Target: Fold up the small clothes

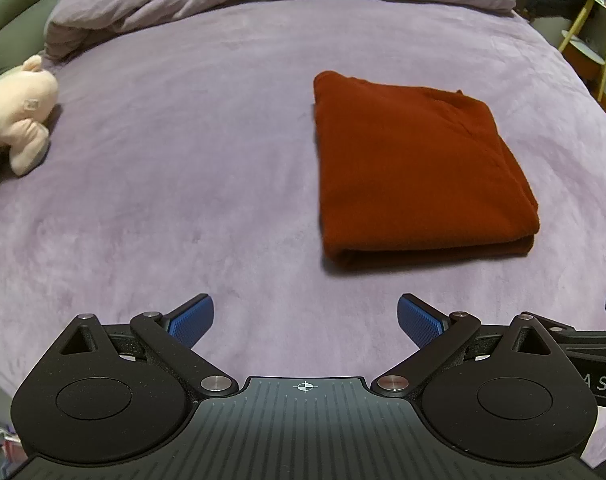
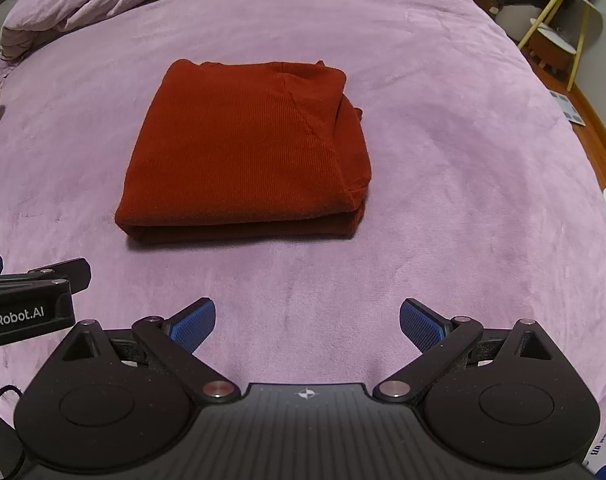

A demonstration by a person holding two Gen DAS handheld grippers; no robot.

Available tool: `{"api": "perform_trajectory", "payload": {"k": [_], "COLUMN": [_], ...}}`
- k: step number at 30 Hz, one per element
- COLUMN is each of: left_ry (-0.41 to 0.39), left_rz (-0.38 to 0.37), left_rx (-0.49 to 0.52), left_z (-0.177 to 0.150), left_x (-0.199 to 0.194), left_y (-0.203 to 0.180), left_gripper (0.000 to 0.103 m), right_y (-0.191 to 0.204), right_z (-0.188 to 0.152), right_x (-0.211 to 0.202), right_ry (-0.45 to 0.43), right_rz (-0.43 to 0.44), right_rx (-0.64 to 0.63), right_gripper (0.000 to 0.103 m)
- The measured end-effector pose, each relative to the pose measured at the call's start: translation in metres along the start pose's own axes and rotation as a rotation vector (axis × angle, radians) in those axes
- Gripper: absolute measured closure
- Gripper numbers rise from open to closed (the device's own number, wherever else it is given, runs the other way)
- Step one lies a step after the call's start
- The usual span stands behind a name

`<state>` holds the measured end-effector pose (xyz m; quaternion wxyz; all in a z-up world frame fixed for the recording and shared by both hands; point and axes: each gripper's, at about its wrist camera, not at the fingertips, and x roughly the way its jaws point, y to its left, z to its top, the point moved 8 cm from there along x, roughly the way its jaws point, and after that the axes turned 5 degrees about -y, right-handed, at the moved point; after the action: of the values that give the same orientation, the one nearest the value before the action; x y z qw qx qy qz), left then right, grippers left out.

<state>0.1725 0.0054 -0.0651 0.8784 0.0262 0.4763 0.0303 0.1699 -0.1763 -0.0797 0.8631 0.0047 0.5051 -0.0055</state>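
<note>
Both claws apart, empty; folded red garment (image 2: 245,152) on bed; plush toy (image 1: 17,112) clear only leftward.

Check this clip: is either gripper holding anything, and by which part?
Nothing is held. The left gripper and right gripper are both open and empty above the bedspread, short of the folded red garment.

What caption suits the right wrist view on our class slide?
Open right gripper hovers before a folded red garment on a purple bed.
</note>
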Motion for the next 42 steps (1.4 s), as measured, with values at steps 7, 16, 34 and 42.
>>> {"api": "perform_trajectory", "payload": {"k": [7, 16, 34, 42], "left_ry": [0.002, 0.003, 0.004, 0.005], "left_rz": [0.002, 0.001, 0.000, 0.000], "left_rx": [0.007, 0.010, 0.013, 0.014], "left_z": [-0.0012, -0.0011, -0.0018, -0.0022], "left_x": [0.0005, 0.0012, 0.0026, 0.0027], "left_y": [-0.0005, -0.0005, -0.0011, -0.0015], "left_gripper": [0.002, 0.002, 0.002, 0.002], "right_y": [-0.0005, -0.0016, -0.0035, -0.0040], "right_z": [0.0000, 0.0005, 0.0001, 0.0003], "right_x": [-0.0005, -0.0006, -0.0010, -0.0010], "right_ry": [0.001, -0.001, -0.003, -0.004], "right_rz": [0.001, 0.000, 0.000, -0.002], "right_rx": [0.004, 0.008, 0.013, 0.012], "right_gripper": [0.004, 0.004, 0.004, 0.004]}}
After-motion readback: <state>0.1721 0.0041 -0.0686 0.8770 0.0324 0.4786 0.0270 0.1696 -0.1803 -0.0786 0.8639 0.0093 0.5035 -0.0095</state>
